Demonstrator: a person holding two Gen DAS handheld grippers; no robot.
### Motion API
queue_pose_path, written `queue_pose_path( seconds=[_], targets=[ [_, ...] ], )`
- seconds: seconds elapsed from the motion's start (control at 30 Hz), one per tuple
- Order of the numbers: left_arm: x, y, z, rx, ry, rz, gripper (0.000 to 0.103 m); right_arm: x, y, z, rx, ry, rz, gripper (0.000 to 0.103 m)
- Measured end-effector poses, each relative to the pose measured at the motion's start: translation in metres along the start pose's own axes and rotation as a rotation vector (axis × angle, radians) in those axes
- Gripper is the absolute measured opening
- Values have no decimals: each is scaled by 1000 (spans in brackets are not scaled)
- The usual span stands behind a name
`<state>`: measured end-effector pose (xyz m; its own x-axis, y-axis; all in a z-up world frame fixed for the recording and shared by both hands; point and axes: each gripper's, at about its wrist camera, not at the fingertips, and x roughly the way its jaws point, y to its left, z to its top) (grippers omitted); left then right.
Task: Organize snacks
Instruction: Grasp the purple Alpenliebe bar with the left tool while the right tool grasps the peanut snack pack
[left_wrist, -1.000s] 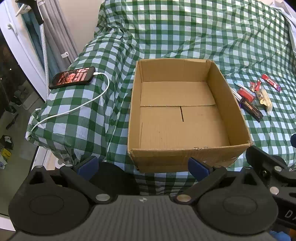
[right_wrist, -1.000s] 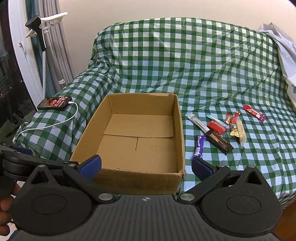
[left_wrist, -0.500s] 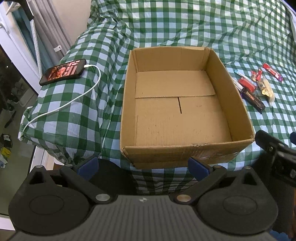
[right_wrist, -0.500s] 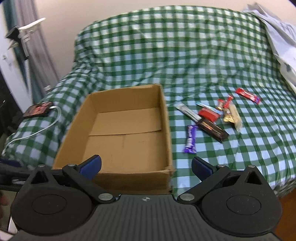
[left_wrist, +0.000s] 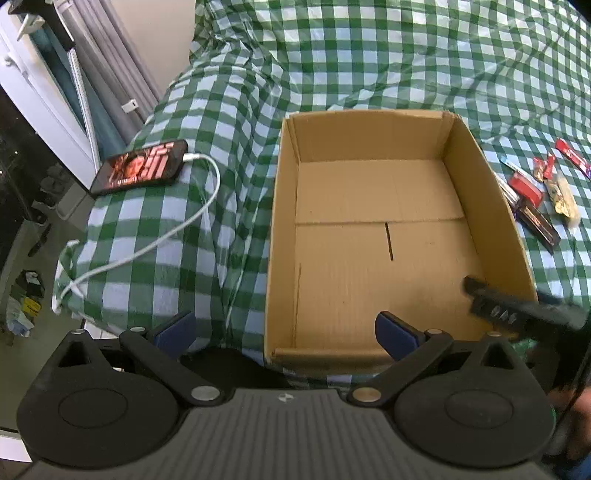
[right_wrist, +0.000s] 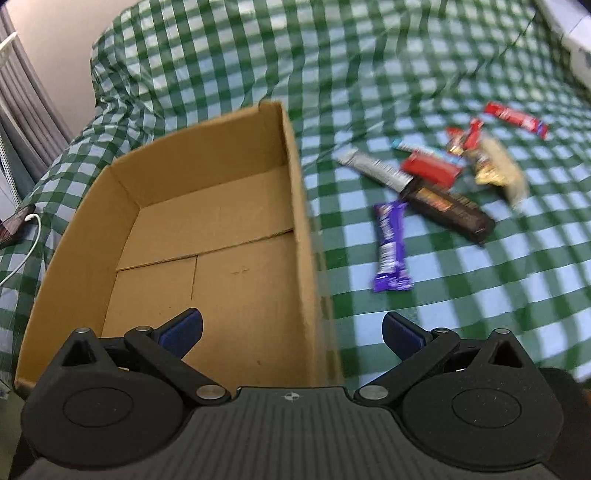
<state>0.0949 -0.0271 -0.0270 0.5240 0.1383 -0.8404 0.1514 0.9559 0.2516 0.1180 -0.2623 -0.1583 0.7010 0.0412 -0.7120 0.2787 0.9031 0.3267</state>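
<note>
Snacks (right_wrist: 439, 177) lie scattered on the green-checked bedspread (right_wrist: 461, 295) at two o'clock from my right gripper (right_wrist: 291, 330), just beside the open cardboard box (right_wrist: 207, 229); a purple bar (right_wrist: 389, 245) is nearest me. The box shows only bare cardboard inside. My right gripper hangs over the box's right wall, jaws spread wide, holding nothing. My left gripper (left_wrist: 286, 330) is equally wide and empty at the box's near edge. At ten o'clock from it, a phone (left_wrist: 142, 166) rests on the bedspread with a white cable (left_wrist: 155, 243) trailing off. Grey curtains (left_wrist: 110, 66) hang beyond.
</note>
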Motion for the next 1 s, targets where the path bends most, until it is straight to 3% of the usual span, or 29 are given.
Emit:
queue_pose_path(
  seconds=[0.1, 0.2, 0.33, 0.37, 0.47, 0.6, 0.7, 0.83, 1.0],
  targets=[
    [-2, -6, 12, 8, -15, 22, 103, 10, 15, 0, 27, 31, 85, 103],
    [-6, -16, 24, 16, -32, 12, 103, 12, 33, -3, 38, 38, 68, 103],
    [-11, -40, 44, 51, -68, -14, 103, 11, 35, 1, 5, 96, 238, 102],
    [-11, -50, 50, 65, -70, -30, 103, 6, 30, 5, -6, 84, 243, 102],
    [-7, -88, 67, 119, -56, -118, 103, -21, -13, 24, 13, -16, 158, 103],
    [7, -158, 82, 216, 5, -305, 103, -43, -112, 58, 100, -159, -62, 103],
    [21, -222, 86, 303, 44, -408, 103, -37, -193, 86, 207, -186, -195, 103],
    [65, -284, 89, 365, 118, -413, 103, 1, -259, 118, 258, -141, -232, 103],
    [140, -309, 98, 327, 216, -348, 103, 65, -278, 140, 233, -68, -263, 103]
  ],
)
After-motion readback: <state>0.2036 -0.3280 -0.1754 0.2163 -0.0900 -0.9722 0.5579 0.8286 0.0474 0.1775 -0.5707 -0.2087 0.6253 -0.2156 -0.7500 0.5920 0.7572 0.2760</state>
